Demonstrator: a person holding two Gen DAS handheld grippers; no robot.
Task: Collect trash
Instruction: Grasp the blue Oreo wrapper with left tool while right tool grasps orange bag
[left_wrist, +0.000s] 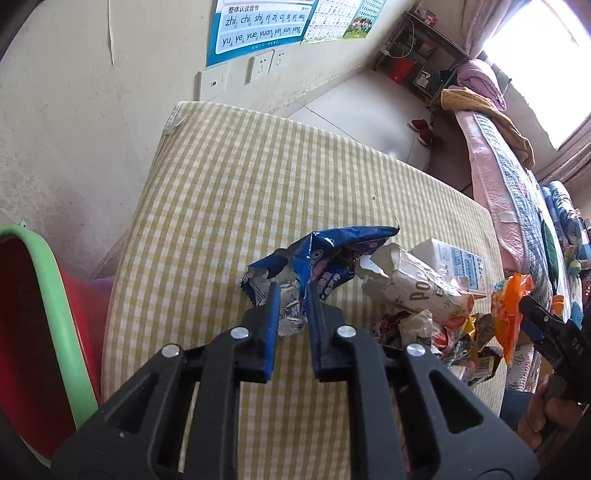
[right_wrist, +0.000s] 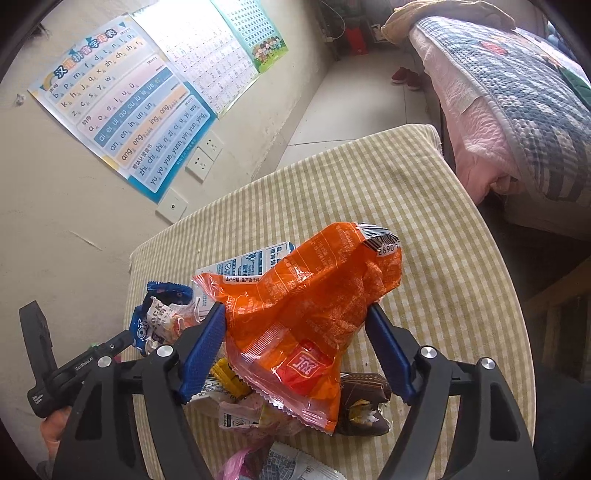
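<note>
Nearest to me, my left gripper (left_wrist: 291, 295) has its two blue pads drawn close on the crumpled foil end of the blue wrapper (left_wrist: 325, 254); I judge it is pinching this wrapper, though the folds hide the true contact. The wrapper's long axis runs away from the pads, forward and to my right, over the checked tabletop (left_wrist: 229, 184). On my left, beside the table edge and lower, I see the green rim of the red bin (left_wrist: 62, 310). So the coming move for this hand is, I think, a swing to the left, away from the pile.

My right gripper (right_wrist: 297, 310) stands spread, one pad at each side of the orange bag (right_wrist: 314, 295), which rises between them with its barcode end far from me. Whether the pads already touch it I cannot tell. Under and behind the bag lies the rest of the trash pile (right_wrist: 236, 402), and farther the white carton (right_wrist: 255, 260).
</note>
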